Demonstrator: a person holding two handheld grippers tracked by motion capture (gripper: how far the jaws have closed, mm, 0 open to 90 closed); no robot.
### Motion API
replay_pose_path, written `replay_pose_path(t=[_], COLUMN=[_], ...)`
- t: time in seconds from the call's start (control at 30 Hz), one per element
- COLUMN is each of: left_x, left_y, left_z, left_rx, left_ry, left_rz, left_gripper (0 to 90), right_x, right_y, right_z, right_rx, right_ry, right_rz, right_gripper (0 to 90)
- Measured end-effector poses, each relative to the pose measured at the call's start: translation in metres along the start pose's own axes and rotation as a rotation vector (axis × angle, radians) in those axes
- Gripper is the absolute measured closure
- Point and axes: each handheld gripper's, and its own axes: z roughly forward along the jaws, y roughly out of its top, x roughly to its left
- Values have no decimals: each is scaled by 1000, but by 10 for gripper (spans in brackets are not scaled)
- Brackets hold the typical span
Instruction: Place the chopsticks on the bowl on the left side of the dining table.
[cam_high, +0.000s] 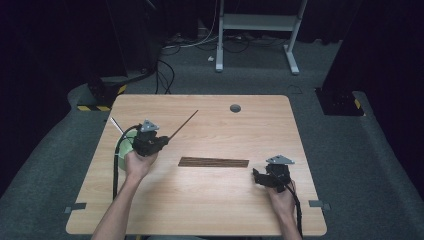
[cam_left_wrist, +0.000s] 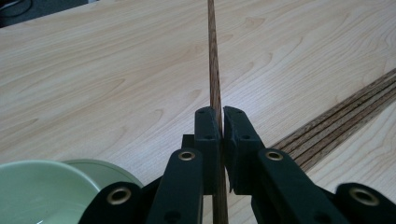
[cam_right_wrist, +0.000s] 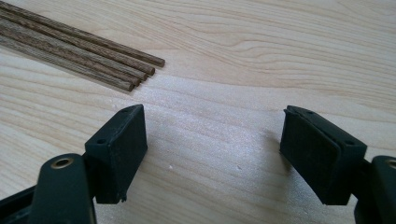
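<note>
Wood table (cam_high: 210, 185): L tongs (cam_left_wrist: 215, 122) clamped on stick (cam_left_wrist: 213, 56), bowl (cam_left_wrist: 42, 189) beside; R tongs (cam_right_wrist: 212, 154) agape.

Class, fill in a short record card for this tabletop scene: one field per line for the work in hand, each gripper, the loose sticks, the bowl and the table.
work in hand: lifting one wooden stick from the row
left gripper: shut on the wooden stick, which juts out past the jaws above the table
right gripper: open, nothing between the jaws, low over bare wood
row of sticks: lying side by side, mid-table, between the two grippers
green bowl: beside the left gripper, near the table's left edge
table: light wood
</note>
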Motion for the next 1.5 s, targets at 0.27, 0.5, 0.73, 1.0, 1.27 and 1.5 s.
replay_pose_path(t=[0.27,0.5,0.73,1.0,1.27,1.5], left_x=[3,8,16,27,36,41], left_y=[-3,-6,-11,-18,-27,-30], left_z=[-9,-16,-26,-38,-47,-53], left_rx=[-11,-19,-19,-15,-23,-23], left_ry=[4,15,40,69,89,99], left_rz=[6,2,-3,-16,-32,-32], left_gripper=[841,841,841,841,841,841], right_x=[0,0,0,0,0,0], right_y=[0,0,0,0,0,0], right_z=[0,0,0,0,0,0], right_rx=[0,0,0,0,0,1], right_ry=[-2,-2,-2,-3,-3,-2], right_rz=[2,2,2,3,3,3], right_gripper=[223,223,223,223,223,222])
